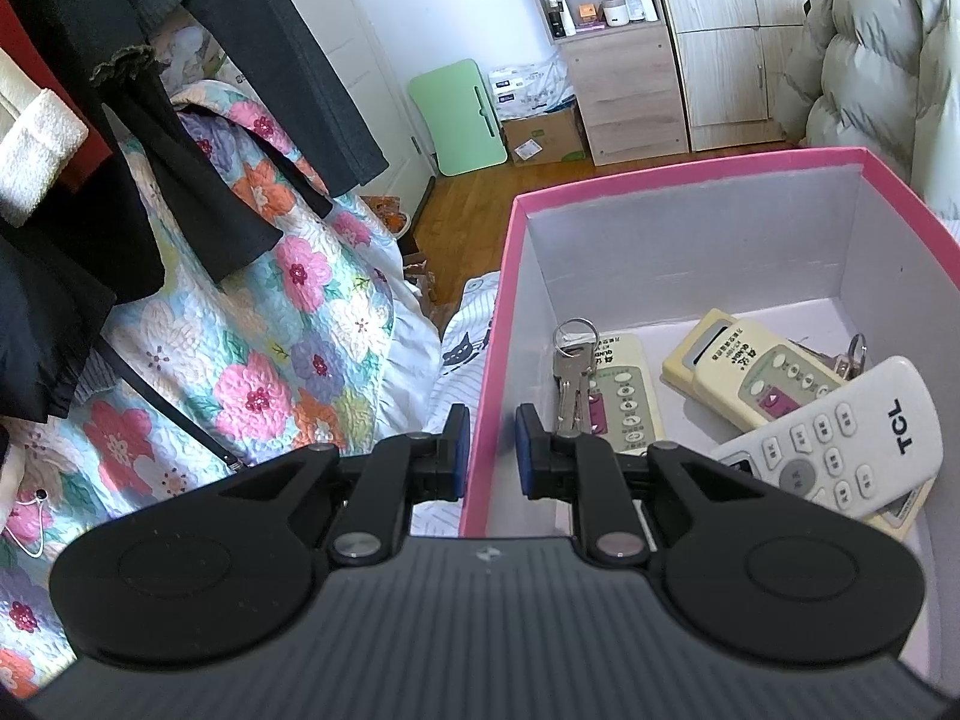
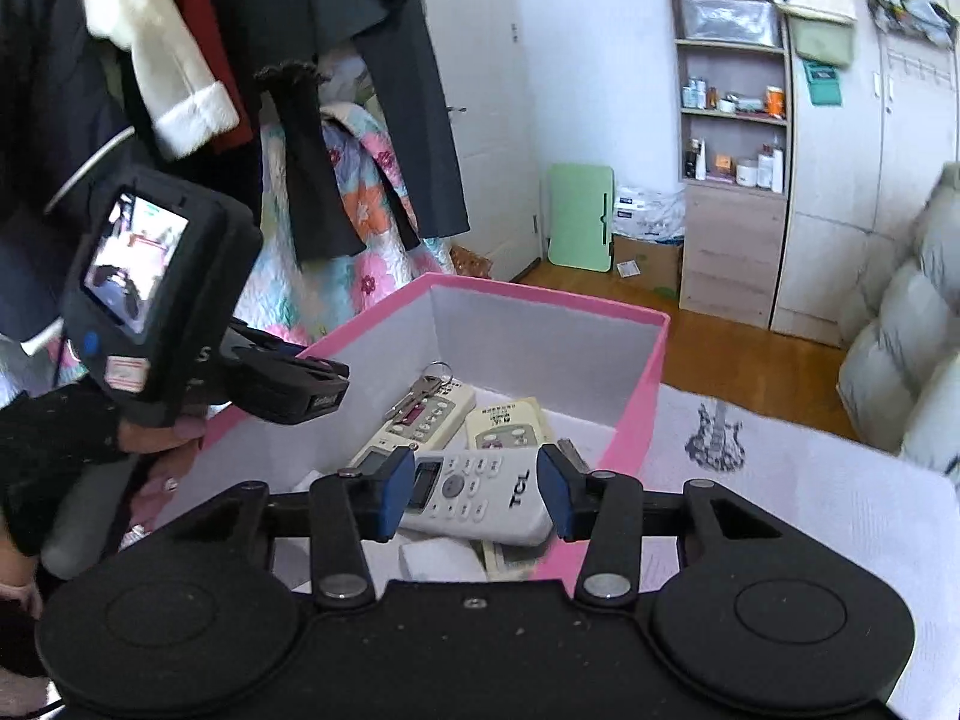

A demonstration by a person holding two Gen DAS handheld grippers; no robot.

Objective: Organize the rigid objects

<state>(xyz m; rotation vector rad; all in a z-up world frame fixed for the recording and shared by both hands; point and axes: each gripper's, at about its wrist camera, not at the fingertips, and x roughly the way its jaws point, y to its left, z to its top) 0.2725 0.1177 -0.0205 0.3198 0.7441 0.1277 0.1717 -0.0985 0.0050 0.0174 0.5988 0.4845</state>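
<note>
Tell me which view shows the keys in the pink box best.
The left wrist view: the keys lie whole and close, ring and blades clear, partly on a beige remote. The right wrist view shows them smaller and farther off, at the box's far end.

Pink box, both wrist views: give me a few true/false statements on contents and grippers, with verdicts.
1. The white TCL remote lies inside the pink box. True.
2. The left gripper is shut on a remote. False: it pinches the box's side wall.
3. A bunch of keys rests on a cream remote. True.
4. The right gripper clamps the TCL remote. False: its pads stand clear of it.
5. The box is empty. False: it holds remotes and keys.
</note>
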